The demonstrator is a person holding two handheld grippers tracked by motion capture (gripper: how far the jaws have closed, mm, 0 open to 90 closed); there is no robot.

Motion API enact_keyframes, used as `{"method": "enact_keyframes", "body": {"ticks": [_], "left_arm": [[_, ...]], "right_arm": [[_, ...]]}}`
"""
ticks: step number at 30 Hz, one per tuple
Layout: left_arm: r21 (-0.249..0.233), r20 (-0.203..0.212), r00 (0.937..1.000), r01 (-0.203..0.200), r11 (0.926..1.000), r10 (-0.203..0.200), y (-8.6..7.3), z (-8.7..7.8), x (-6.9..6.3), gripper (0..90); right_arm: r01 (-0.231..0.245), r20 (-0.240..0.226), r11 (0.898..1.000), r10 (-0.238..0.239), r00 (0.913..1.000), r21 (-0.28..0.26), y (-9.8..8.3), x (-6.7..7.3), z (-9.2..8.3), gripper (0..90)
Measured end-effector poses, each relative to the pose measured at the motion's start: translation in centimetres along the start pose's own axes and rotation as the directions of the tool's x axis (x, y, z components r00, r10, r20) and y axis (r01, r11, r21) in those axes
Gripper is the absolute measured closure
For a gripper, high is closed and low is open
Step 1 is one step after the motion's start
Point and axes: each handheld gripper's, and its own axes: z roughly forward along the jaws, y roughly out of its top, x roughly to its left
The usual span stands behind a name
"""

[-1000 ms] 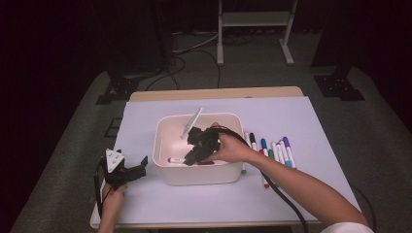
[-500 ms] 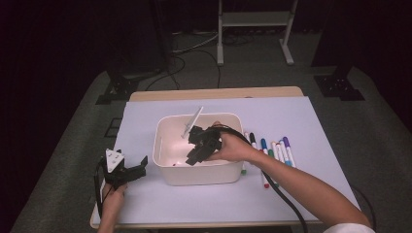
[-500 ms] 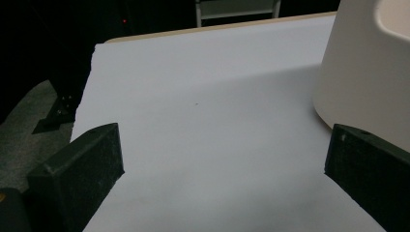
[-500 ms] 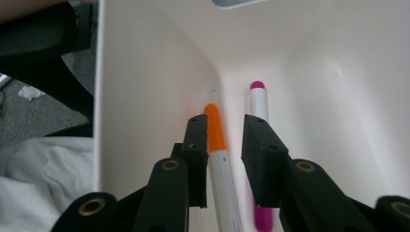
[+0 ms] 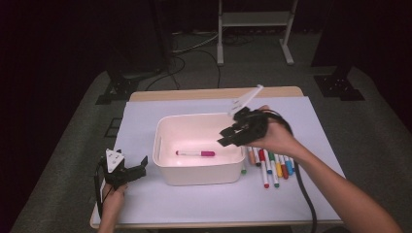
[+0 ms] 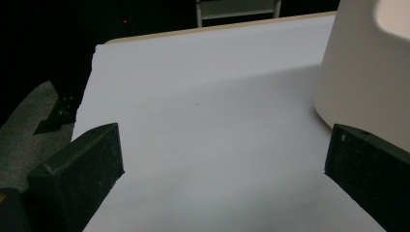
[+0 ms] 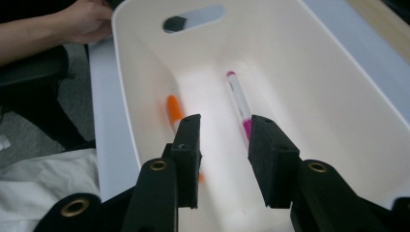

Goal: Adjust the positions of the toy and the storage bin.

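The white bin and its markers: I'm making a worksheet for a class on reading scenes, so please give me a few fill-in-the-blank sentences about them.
1. The marker with the pink cap lies inside the white ____.
2. In the right gripper view, the right gripper has ____ between its jaws.
3. The row of markers lies on the table beside the white bin, on the same side as the person's ____ hand.
4. The left gripper stands with its jaws ____.

Missing words: bin; nothing; right; open

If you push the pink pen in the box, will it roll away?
Probably a little. The pink pen looks round and smooth and lies flat on the slick floor of the white box, so a sideways nudge would likely roll it. The box walls should stop it. It looks stiff and light.
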Motion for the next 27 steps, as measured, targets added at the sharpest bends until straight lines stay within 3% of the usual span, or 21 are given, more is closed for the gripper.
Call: {"method": "enact_keyframes", "body": {"ticks": [4,7,10,14,20,25,27], "left_arm": [[0.001,-0.003,1.0000,-0.003,1.0000,0.003,0.0,0.0,0.0,0.0],[0.000,-0.005,1.0000,-0.006,1.0000,0.006,0.0,0.0,-0.1,0.0],[0.001,-0.006,1.0000,-0.008,1.0000,0.008,0.0,0.0,-0.1,0.0],[0.001,-0.008,1.0000,-0.005,1.0000,0.005,0.0,0.0,0.0,0.0],[0.003,-0.009,1.0000,-0.003,1.0000,0.003,0.0,0.0,0.0,0.0],[0.000,-0.009,0.9999,-0.007,1.0000,0.007,0.0,0.0,-0.1,0.0],[0.000,-0.009,0.9999,-0.008,1.0000,0.008,0.0,0.0,-0.1,0.0]], "right_arm": [[-0.093,0.060,0.995,0.096,0.9936,-0.047,-3.4,-1.4,-3.1,62.7],[-0.159,0.104,0.985,0.165,0.9807,-0.068,-6.7,-2.7,-4.9,61.6],[-0.214,0.145,0.975,0.221,0.9644,-0.066,-9.4,-3.8,-5.4,61.1],[-0.300,0.194,0.952,0.305,0.9325,-0.056,-13.5,-5.5,-5.1,61.2],[-0.399,0.257,0.916,0.394,0.8825,-0.036,-18.2,-7.2,-3.9,61.3],[-0.461,0.321,0.887,0.443,0.8375,-0.020,-20.8,-8.0,-2.9,62.0],[-0.480,0.332,0.877,0.459,0.8241,-0.020,-21.5,-8.3,-2.6,62.4]]}}
